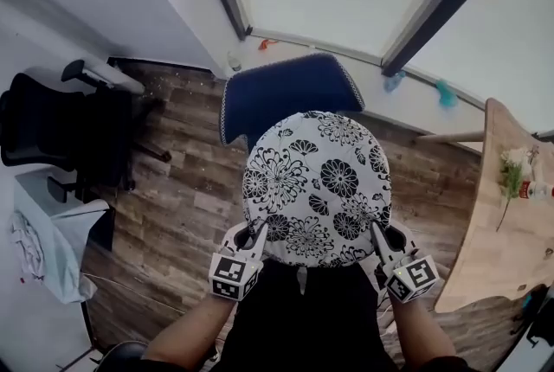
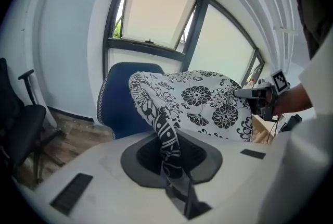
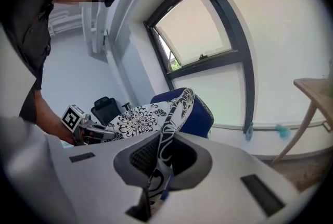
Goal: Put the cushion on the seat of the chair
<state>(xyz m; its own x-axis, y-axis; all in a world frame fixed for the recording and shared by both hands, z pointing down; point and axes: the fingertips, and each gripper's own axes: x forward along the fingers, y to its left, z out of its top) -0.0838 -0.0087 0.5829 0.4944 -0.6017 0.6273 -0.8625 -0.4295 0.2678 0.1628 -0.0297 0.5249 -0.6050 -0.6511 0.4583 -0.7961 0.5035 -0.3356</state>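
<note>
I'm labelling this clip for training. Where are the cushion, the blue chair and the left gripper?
cushion (image 1: 316, 184), head view, middle of its flowered top.
blue chair (image 1: 286, 89), head view, on its backrest.
left gripper (image 1: 259, 234), head view, at its fingertips, shut on the cushion's edge.

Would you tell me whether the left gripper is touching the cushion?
Touching: the left gripper grips the cushion; its own view shows the cushion's edge pinched between the shut jaws.

Blue chair (image 1: 286, 89) on wooden floor (image 1: 186, 184)
</note>
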